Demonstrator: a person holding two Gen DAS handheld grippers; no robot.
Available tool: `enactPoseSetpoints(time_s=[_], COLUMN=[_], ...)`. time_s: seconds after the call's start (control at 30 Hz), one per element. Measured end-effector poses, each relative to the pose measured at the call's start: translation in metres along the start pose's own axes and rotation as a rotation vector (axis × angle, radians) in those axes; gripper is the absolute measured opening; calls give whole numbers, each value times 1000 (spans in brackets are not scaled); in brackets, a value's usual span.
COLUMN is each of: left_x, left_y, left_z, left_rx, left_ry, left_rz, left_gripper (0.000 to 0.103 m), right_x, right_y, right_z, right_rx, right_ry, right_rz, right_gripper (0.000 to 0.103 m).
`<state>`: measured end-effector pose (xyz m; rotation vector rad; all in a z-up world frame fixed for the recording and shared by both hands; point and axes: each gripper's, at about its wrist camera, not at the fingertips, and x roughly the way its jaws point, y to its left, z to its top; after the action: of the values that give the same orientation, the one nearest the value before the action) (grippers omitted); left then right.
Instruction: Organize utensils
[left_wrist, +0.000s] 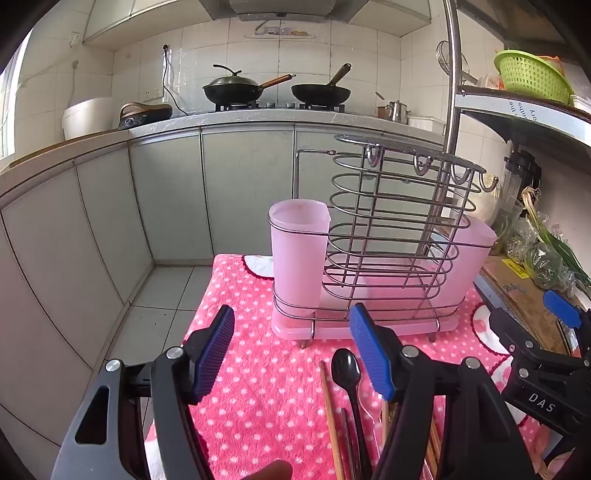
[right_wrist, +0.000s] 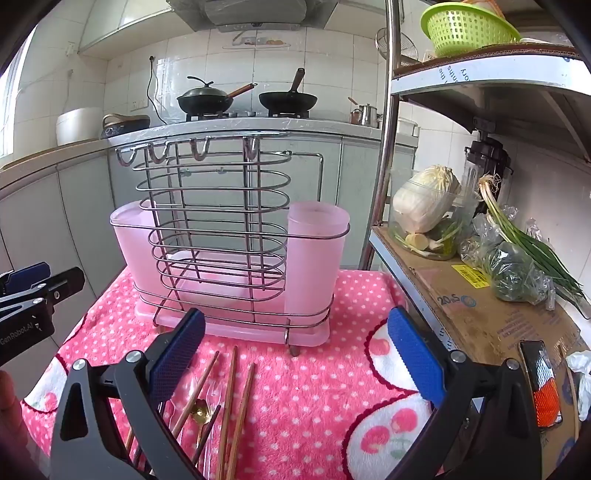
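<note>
A wire utensil rack (left_wrist: 391, 236) with pink plastic cups (left_wrist: 299, 251) stands on a pink dotted towel (left_wrist: 258, 387); it also shows in the right wrist view (right_wrist: 221, 236). Loose utensils lie in front of it: a black spoon (left_wrist: 346, 369), wooden chopsticks (right_wrist: 236, 402) and a gold spoon (right_wrist: 201, 410). My left gripper (left_wrist: 291, 354) is open and empty above the towel, just left of the black spoon. My right gripper (right_wrist: 295, 354) is open and empty, with the chopsticks near its left finger.
A metal shelf pole (right_wrist: 388, 129) and a cardboard-covered shelf (right_wrist: 480, 314) with cabbage (right_wrist: 424, 199) and green onions stand right of the towel. A green basket (right_wrist: 465, 26) sits above. Woks (left_wrist: 232, 88) sit on the far stove. The towel's left edge drops to the floor (left_wrist: 162, 295).
</note>
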<state>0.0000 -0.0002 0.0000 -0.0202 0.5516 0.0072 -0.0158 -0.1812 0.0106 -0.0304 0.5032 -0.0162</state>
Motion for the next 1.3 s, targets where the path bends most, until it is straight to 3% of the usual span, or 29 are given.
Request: enactPoseSetpoints(time_s=[1.3], left_x=[-7], left_y=[4], left_z=[3], left_rx=[-12], left_ry=[-8], left_rz=[-11], left_gripper=[65], right_x=[-3], right_y=[2], right_z=[4], right_rx=[-12], right_ry=[-4], right_rz=[-4], right_gripper=[100])
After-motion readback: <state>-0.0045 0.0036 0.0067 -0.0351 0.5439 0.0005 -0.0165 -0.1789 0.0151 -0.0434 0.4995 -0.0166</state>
